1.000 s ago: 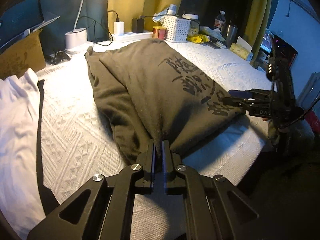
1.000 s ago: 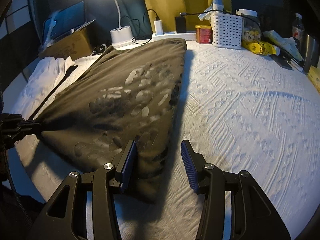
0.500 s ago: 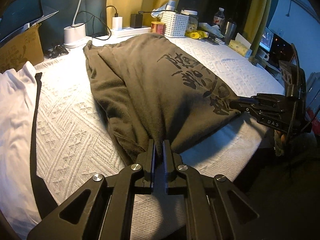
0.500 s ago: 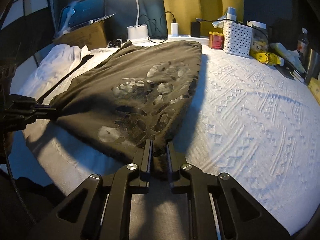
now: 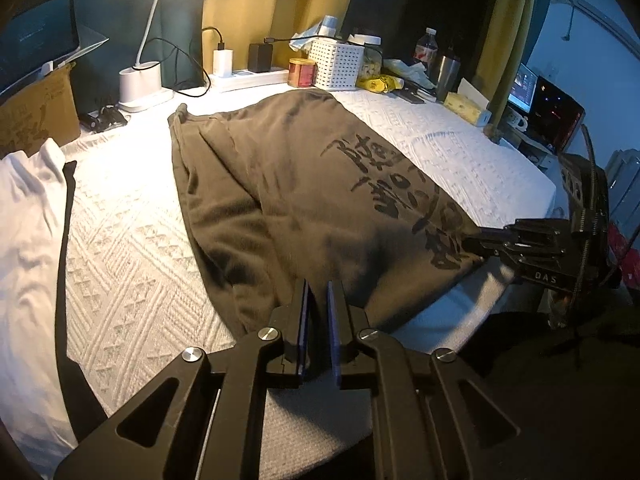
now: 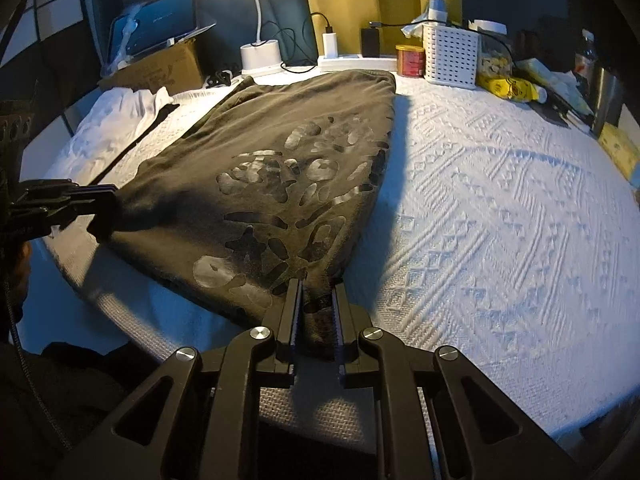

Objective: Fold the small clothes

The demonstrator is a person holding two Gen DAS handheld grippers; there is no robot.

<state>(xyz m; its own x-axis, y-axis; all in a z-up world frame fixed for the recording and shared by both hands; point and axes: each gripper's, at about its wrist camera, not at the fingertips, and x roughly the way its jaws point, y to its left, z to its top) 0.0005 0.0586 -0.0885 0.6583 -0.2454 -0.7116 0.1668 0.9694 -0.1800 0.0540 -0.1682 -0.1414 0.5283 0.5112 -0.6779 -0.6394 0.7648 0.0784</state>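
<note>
A dark olive T-shirt (image 5: 304, 184) with a black print lies folded lengthwise on the white quilted bed (image 5: 128, 240). It also shows in the right wrist view (image 6: 280, 176). My left gripper (image 5: 318, 292) is shut on the shirt's near left corner at the bed's front edge. My right gripper (image 6: 316, 292) is shut on the near right corner. The right gripper also shows at the right in the left wrist view (image 5: 472, 242), and the left gripper shows at the left in the right wrist view (image 6: 108, 200). Both corners are lifted slightly off the bed.
A white garment with a black strip (image 5: 28, 240) lies at the bed's left. Along the back stand a lamp base (image 5: 140, 86), a power strip (image 5: 252, 78), a red tin (image 5: 302, 72), a white basket (image 5: 340, 64) and bottles. A cardboard box (image 5: 36, 112) stands at back left.
My right gripper has closed on the shirt's near right corner. Both grippers have drawn the near hem toward the front edge and raised it a little.
</note>
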